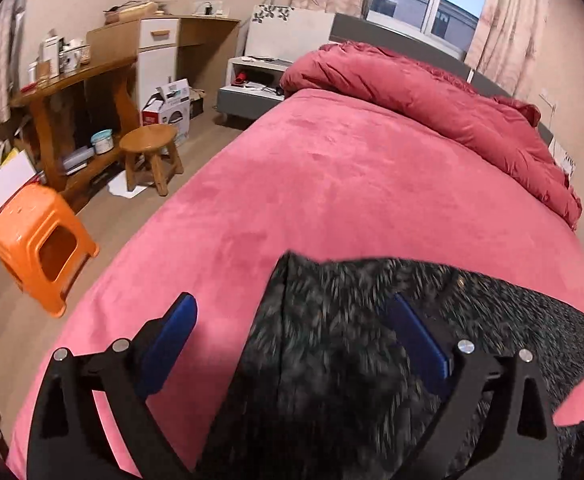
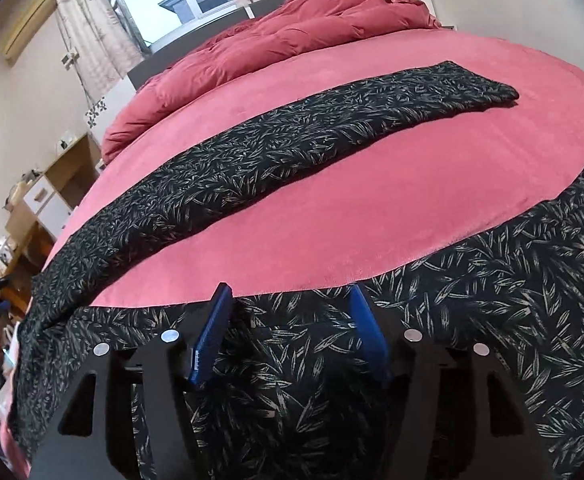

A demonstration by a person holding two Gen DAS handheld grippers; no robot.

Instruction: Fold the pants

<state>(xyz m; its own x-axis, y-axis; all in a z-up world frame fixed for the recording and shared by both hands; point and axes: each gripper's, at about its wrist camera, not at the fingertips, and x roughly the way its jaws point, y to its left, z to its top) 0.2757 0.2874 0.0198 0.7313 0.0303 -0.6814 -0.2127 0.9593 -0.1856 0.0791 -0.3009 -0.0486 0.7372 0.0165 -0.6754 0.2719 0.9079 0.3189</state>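
The pink bed (image 2: 300,208) is spread wide, and across it the black leaf-print pants (image 2: 275,140) are laid flat, legs splayed apart. Thin, limp, light cloth is judged; hems or waistband would be pinched. The left gripper (image 1: 292,332) is gaping, the right gripper (image 2: 292,320) part-open; nothing is held.
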